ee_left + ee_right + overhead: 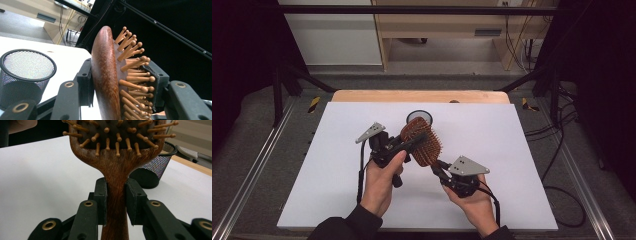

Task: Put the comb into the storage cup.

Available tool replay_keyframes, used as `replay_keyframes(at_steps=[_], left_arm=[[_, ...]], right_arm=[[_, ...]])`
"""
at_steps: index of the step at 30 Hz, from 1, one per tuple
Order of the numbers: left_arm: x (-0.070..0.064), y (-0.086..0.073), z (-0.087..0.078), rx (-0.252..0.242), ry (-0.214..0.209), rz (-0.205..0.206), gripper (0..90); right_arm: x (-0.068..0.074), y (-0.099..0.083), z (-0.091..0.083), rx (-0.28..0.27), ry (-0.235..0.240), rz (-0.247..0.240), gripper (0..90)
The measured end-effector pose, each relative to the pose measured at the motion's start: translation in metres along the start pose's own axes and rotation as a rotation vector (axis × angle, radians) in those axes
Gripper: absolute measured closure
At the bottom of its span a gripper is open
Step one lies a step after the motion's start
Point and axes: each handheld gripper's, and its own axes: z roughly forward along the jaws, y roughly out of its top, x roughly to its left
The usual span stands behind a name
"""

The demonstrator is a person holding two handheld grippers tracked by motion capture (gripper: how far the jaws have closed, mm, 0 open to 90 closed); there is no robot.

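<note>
**Brush held at both ends above the counter**

The counter carries a white sheet, and a black mesh cup stands on it toward the far edge. Just in front of the cup, lifted off the sheet, is the wooden brush, gripped by both tools at once.

The left gripper has its jaws clamped across the brush head, 1 pad on the smooth rounded back and the other pressed into the pins. The right gripper has its jaws clamped on the narrow handle just below where it widens into the head.

The brush looks stiff and fairly light, solid wood with a polished, possibly slippery back. The pins are thin, ball-tipped pegs set in a dark cushion; they likely give under pressure, so the handle neck seems the firmer place to hold.

Its long axis runs diagonally in the high view, handle toward the person's right, head toward the cup. The pin face turns toward the right, the back toward the left.
</note>
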Motion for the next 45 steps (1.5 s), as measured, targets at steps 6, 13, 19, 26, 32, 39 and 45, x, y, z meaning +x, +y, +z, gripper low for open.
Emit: replay_keyframes(at_steps=[6,13,19,26,32,39,45], left_arm=[[-0.001,0.000,0.000,-0.011,-0.012,-0.008,51.0],[-0.004,-0.001,0.002,-0.004,-0.013,0.013,51.5],[-0.002,0.003,0.000,-0.032,-0.011,0.014,51.5],[0.000,0.012,-0.006,-0.077,0.028,0.023,51.3],[-0.003,0.023,-0.012,-0.115,0.056,0.068,51.3],[-0.004,0.034,-0.015,-0.141,0.071,0.110,51.2],[-0.003,0.044,-0.013,-0.147,0.058,0.123,51.2]], right_arm=[[0.000,-0.001,0.001,-0.006,0.010,0.010,72.8],[-0.002,-0.004,0.004,-0.003,0.032,0.035,72.1],[-0.005,-0.005,0.003,0.000,0.038,0.067,56.5],[-0.012,-0.007,-0.006,-0.053,0.074,0.120,37.2],[-0.021,-0.009,-0.008,-0.032,0.039,0.127,25.2],[-0.034,-0.016,-0.015,-0.010,-0.003,0.147,20.7],[-0.047,-0.022,-0.030,-0.009,-0.051,0.125,12.6]])
